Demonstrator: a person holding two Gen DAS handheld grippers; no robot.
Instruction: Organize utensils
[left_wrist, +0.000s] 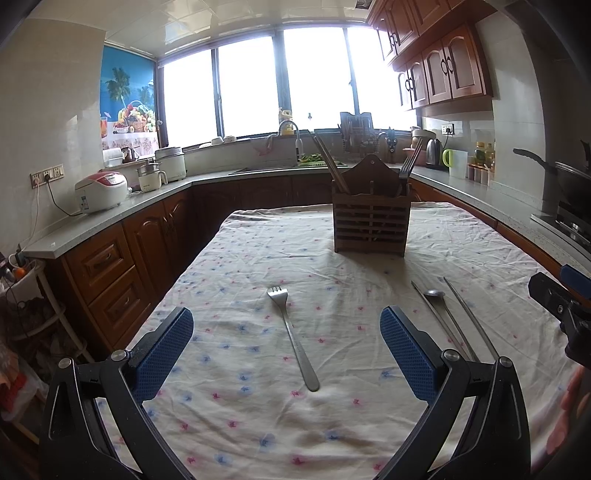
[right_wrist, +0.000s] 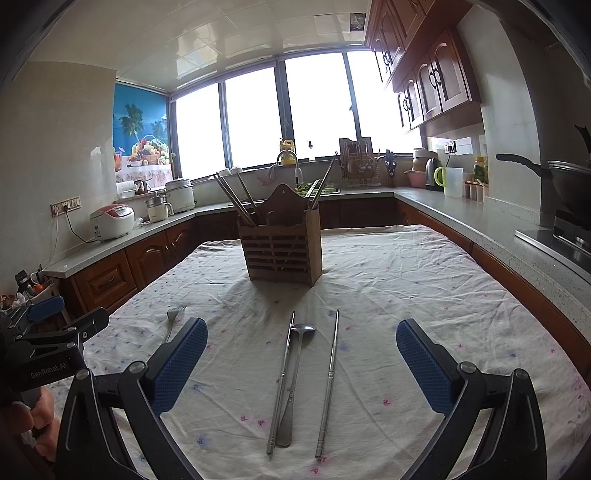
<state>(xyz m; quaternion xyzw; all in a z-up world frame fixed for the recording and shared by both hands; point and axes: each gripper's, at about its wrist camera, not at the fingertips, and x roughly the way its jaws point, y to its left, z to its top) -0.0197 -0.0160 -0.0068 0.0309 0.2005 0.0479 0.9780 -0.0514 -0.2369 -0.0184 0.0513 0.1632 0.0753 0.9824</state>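
Risk of a slipped grasp on thin metal lying flat on soft cloth.

Both claws are spread wide and hold nothing: the left claw (left_wrist: 286, 350) hovers over the fork (left_wrist: 291, 336), the right claw (right_wrist: 301, 363) over the spoon (right_wrist: 295, 376) with one chopstick (right_wrist: 281, 380) just beside it and another chopstick (right_wrist: 328, 384) a little apart. The holder (right_wrist: 281, 251) stands further back on the bench (right_wrist: 424, 288). I judge that the pads may pinch the cloth with a utensil, or take spoon and chopstick together; a tilted utensil could also miss its compartment.
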